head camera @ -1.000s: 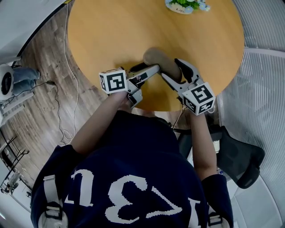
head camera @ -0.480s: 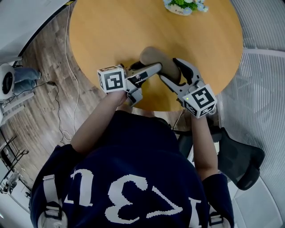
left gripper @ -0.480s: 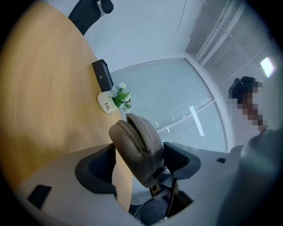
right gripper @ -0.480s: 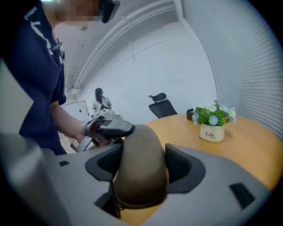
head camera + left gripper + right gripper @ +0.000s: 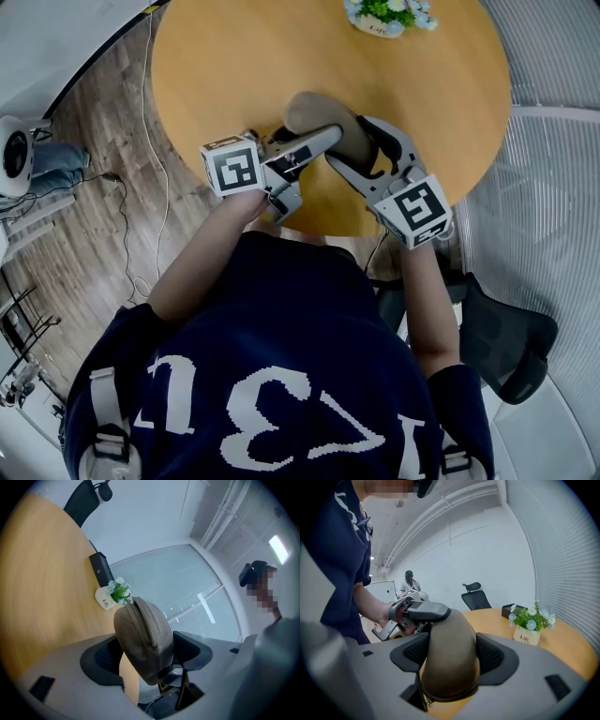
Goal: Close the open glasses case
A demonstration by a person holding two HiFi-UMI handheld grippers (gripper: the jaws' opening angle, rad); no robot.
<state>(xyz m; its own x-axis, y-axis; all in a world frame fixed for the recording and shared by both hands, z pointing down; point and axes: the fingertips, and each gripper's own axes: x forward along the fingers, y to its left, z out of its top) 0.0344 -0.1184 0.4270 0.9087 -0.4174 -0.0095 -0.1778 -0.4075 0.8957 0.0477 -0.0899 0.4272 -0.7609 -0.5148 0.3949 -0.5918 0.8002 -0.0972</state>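
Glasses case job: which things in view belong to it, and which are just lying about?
Job: glasses case; left hand-held gripper, jaws just opened wider, case between them; right hand-held gripper, clamping the case.
Lying about: flower pot; black box; office chair.

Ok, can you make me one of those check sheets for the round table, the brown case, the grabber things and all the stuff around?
Surface: round wooden table, no spills seen.
Job's things: glasses case, halves together, held between both grippers near the table's front edge; whether the zip is done up cannot be told.
Clutter: flower pot and black box at the far edge.
Grippers: left gripper, jaws have just been opening, yet both look to touch the case between them; right gripper, jaws clamp the case's near end.
Cables: white cable on the floor, left of the table.
Surroundings: wooden floor, black office chair, window blinds.
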